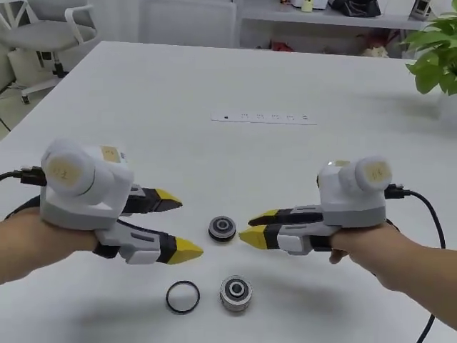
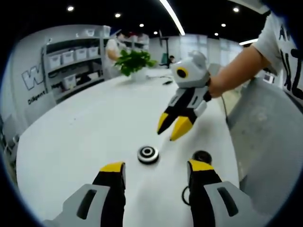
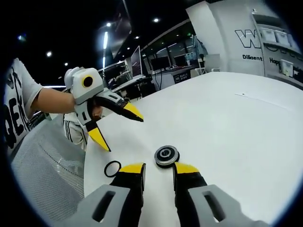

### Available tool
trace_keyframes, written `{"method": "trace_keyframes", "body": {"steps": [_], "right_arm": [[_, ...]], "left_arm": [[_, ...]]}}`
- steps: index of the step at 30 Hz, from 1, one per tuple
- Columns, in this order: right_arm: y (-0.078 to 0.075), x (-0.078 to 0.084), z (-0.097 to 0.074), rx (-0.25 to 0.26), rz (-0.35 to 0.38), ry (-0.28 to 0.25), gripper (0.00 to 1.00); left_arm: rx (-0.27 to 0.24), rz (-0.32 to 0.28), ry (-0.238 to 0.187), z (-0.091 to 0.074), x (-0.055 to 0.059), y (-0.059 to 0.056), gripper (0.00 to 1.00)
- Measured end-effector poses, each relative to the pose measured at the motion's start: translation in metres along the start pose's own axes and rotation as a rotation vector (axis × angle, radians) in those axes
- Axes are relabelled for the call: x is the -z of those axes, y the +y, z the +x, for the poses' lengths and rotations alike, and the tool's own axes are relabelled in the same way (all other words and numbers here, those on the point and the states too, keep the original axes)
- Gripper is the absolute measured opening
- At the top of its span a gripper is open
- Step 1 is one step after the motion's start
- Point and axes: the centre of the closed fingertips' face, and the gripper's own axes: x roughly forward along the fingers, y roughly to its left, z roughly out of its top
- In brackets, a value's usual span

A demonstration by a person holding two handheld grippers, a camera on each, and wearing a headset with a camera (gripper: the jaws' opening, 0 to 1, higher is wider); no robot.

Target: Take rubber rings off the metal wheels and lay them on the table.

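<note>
Well, my left gripper (image 1: pixel 178 225) has its jaws spread wide and empty. My right gripper (image 1: pixel 253 227) has its jaws only narrowly apart and also grips nothing. Both are held low over the tabletop (image 1: pixel 214 86) with their tips pointing in at each other. Between those tips sits the far wheel (image 1: pixel 222 229), close to the right tips and a little farther from the left ones. Its dark outer band makes me think its rubber is on. Nearer to me lies the near wheel (image 1: pixel 235 293), which looks bare and metallic at the rim. Just left of it, not touching, a loose rubber ring (image 1: pixel 183 297) lies flat on the tabletop. The main risk I see is that the far wheel is small, round and free on a smooth surface. If one set of tips reaches it before the other has it pinned, it may skate or roll away rather than give up its ring. The narrow right jaws may ride over the rim instead of catching under the rubber, and a stretched ring could snap off the tips and fly. Working this low, my left jaws could also sweep the loose rubber ring or knock the near wheel. With the tips facing each other, the two grippers could clash.
</note>
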Motion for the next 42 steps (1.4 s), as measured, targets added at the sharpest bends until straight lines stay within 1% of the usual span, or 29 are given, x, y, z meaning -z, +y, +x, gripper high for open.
{"method": "trace_keyframes", "body": {"steps": [9,14,18,19,23,27,30,34,39,42], "right_arm": [[-0.003,0.005,0.009,0.0,-0.027,0.014,0.21],[-0.007,0.009,0.014,0.007,-0.04,0.023,0.22],[-0.009,0.012,0.017,0.009,-0.045,0.031,0.22],[-0.01,0.012,0.018,0.01,-0.045,0.032,0.22],[-0.01,0.015,0.023,0.012,-0.057,0.043,0.22],[-0.008,0.014,0.026,0.005,-0.062,0.043,0.22],[-0.008,0.014,0.027,0.003,-0.063,0.043,0.22],[-0.009,0.014,0.027,0.005,-0.061,0.041,0.23],[-0.01,0.016,0.026,0.008,-0.059,0.043,0.23],[-0.011,0.017,0.026,0.009,-0.062,0.045,0.23]], "left_arm": [[0.003,-0.018,0.0,0.012,0.001,0.006,0.5],[0.006,-0.025,0.006,0.02,0.003,0.009,0.48],[0.015,-0.043,0.009,0.025,0.004,0.01,0.45],[0.016,-0.043,0.009,0.027,0.005,0.012,0.45],[0.021,-0.05,0.011,0.032,0.006,0.014,0.43],[0.026,-0.061,0.011,0.037,0.005,0.016,0.42],[0.028,-0.069,0.01,0.041,0.005,0.019,0.39],[0.029,-0.07,0.013,0.047,0.006,0.02,0.36],[0.039,-0.068,0.02,0.054,0.007,0.018,0.32],[0.042,-0.071,0.02,0.057,0.006,0.018,0.31]]}}
